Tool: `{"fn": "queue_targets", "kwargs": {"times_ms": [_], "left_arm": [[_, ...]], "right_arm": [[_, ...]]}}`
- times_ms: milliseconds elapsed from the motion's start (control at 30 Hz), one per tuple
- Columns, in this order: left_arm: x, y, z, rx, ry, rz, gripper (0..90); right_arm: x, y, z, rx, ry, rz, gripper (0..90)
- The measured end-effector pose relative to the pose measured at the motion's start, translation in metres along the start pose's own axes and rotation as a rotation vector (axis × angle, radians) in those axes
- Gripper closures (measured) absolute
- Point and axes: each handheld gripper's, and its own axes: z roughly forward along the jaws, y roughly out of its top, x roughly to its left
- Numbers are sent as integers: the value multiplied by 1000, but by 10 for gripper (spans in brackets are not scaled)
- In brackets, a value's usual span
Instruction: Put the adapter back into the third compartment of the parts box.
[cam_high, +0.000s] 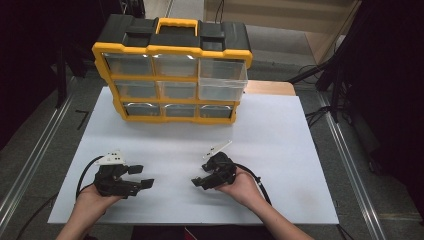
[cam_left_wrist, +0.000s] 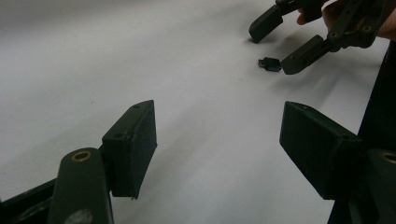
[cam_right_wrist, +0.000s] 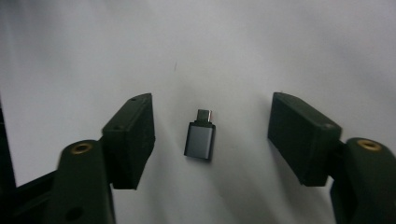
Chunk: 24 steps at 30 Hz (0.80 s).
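A small grey USB adapter (cam_right_wrist: 200, 141) with a short metal plug lies flat on the white board (cam_high: 270, 150). My right gripper (cam_right_wrist: 210, 122) is open, one jaw on each side of the adapter, neither touching it. In the left gripper view the adapter (cam_left_wrist: 270, 63) is a dark speck beside the right gripper (cam_left_wrist: 280, 39). My left gripper (cam_left_wrist: 219, 135) is open over bare board with nothing between its jaws. From above, the left gripper (cam_high: 144, 176) and right gripper (cam_high: 199, 175) face each other near the front edge, each held in a hand.
A yellow and black drawer organizer (cam_high: 172, 50) stands upright at the back of the board. Its top right clear drawer (cam_high: 222, 82) is pulled out toward me; the other drawers are pushed in. Cables trail from both grippers. Dark stands flank the table.
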Motion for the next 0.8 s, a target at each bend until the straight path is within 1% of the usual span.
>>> {"fn": "queue_targets", "kwargs": {"times_ms": [100,167,233,300,367,433,467,567,633,800], "left_arm": [[0,0,0,3,-1,0,290],[0,0,0,3,-1,0,290],[0,0,0,3,0,2,289],[0,0,0,5,1,3,290],[0,0,0,6,1,3,290],[0,0,0,2,0,1,289],[0,0,0,3,1,1,290],[0,0,0,5,2,2,290],[0,0,0,4,1,3,290],[0,0,0,6,-1,2,290]], "right_arm": [[4,-1,-1,9,-35,-18,413],[6,-2,-1,5,-44,-7,442],[9,-1,-1,18,-63,2,521],[11,-1,-1,28,-65,-1,556],[14,-1,-1,43,-71,1,633],[16,-1,-2,61,-70,15,692],[16,-1,-2,65,-77,16,721],[15,-1,-2,65,-78,19,731],[13,-1,-2,68,-70,9,735],[8,0,-3,70,-28,23,735]]}}
